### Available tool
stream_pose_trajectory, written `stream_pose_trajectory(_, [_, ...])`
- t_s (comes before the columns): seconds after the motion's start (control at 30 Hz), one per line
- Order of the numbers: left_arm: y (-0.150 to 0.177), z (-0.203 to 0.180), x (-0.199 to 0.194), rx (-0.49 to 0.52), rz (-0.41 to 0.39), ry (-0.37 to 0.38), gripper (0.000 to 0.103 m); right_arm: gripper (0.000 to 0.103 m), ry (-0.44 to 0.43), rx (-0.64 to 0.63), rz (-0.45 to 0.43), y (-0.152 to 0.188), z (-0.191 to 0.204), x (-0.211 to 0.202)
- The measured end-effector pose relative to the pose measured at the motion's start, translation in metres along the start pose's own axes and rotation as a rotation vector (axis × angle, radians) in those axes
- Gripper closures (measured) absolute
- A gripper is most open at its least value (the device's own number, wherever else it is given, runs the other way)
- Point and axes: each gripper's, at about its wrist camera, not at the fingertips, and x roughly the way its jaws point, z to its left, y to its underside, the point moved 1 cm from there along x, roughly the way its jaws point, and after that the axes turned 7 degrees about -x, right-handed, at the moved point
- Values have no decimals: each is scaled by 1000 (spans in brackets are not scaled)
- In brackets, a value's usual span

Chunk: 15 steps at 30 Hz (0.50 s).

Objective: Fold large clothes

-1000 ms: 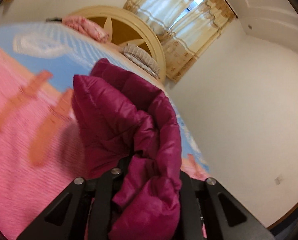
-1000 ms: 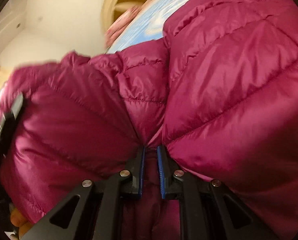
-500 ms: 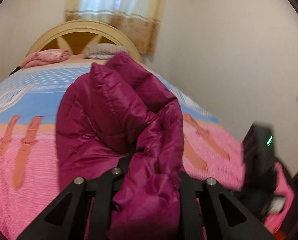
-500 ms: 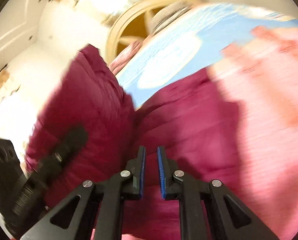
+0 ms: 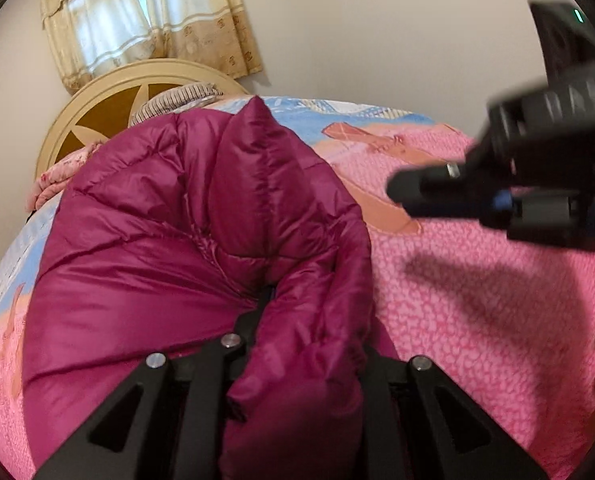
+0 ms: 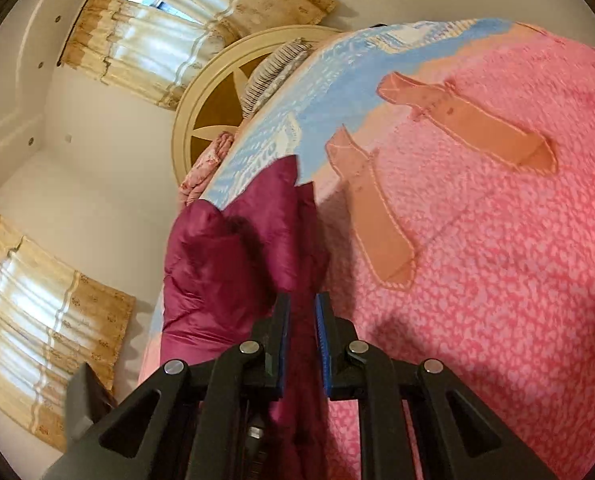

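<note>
A magenta quilted puffer jacket [image 5: 169,224] lies bunched on the pink bedspread [image 5: 477,288]. My left gripper [image 5: 297,320] is shut on a thick fold of the jacket, which bulges over its fingers and hides the tips. In the right wrist view the jacket [image 6: 233,256] hangs at the left, and my right gripper [image 6: 302,312] is shut on a thin edge of it between blue pads. The right gripper also shows in the left wrist view [image 5: 437,194] at the right, above the bed, blurred.
The bedspread turns blue [image 6: 337,76] toward a round cream headboard [image 5: 109,100] with a striped pillow [image 5: 177,98] and a pink floral bundle [image 5: 53,180]. Curtained windows [image 5: 149,16] stand behind. A bare wall [image 5: 377,32] runs along the bed's right side.
Both grippers swung round with the jacket. The left wrist view turned toward the headboard and came closer to the bed. The right gripper pulled clear of the bulk and now holds only an edge.
</note>
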Motion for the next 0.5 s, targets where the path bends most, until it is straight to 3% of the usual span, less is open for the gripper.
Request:
stream_pose_trajectory(0.17, [2, -2, -4, 1, -4, 1, 88, 78, 25, 13, -5, -2, -6, 9])
stream_pose_trajectory(0.33, [7, -9, -9, -37, 8, 36, 88, 78, -27, -32, -6, -1, 11, 1])
stream_pose_trajectory(0.5, [-1, 4, -5, -82, 35, 71, 88, 77, 16, -139, 56, -11, 35, 18])
